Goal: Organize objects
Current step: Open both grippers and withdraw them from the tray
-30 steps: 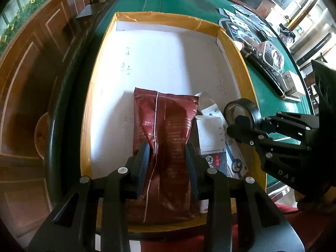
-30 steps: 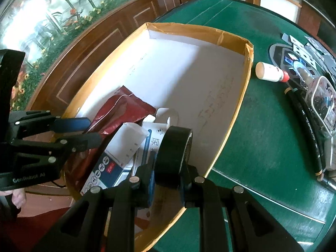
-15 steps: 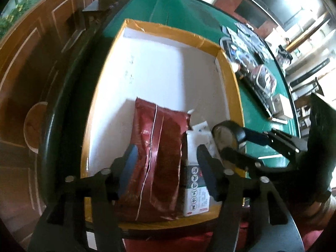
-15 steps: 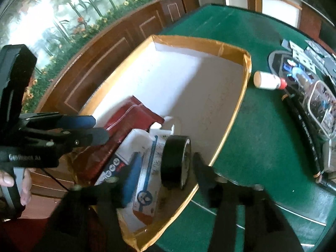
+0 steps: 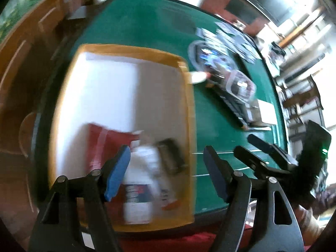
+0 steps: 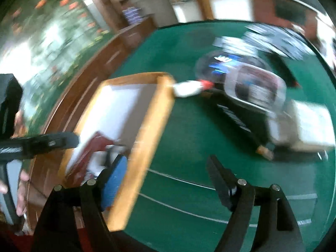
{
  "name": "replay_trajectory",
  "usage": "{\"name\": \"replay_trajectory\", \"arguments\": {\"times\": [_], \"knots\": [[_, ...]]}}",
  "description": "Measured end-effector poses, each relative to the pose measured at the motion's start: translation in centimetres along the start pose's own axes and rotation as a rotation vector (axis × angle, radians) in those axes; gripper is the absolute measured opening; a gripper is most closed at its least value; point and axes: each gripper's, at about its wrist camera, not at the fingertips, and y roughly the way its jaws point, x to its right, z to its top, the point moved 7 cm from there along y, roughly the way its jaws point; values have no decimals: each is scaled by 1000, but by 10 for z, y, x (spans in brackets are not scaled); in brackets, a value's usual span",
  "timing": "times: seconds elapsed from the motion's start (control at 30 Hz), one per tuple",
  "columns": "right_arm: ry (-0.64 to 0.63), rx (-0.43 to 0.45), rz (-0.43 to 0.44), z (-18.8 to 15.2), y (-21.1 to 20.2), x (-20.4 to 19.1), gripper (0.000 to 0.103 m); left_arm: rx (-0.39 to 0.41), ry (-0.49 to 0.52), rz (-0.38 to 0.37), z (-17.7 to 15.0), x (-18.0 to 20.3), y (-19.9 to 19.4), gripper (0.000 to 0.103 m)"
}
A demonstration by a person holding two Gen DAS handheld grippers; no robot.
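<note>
Both grippers have pulled back from the tray since a sec ago; jaws have just been opening. Left gripper now gapes wide w/ nothing between, as does right gripper, over green table. Red pouch, white box & black tape roll lie in tray's near end, so part done. Left to sort, likely: small bottle touching tray's far right corner, clear container & other clutter to the right. Left view shows tray contents, blurred; right view mostly hides them but shows a hand at the near left.
</note>
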Motion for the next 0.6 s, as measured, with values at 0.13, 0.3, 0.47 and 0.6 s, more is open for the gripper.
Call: {"name": "replay_trajectory", "arguments": {"times": [0.13, 0.3, 0.47, 0.6], "knots": [[106, 11, -76, -10, -14, 53, 78, -35, 93, 6, 10, 50, 19, 72], [181, 23, -121, -26, -34, 96, 78, -97, 157, 19, 22, 101, 63, 72], [203, 38, -152, -38, -55, 124, 78, -128, 44, 13, 42, 117, 112, 72], [220, 58, -172, -46, -71, 144, 78, -121, 8, 34, 60, 125, 135, 72]]}}
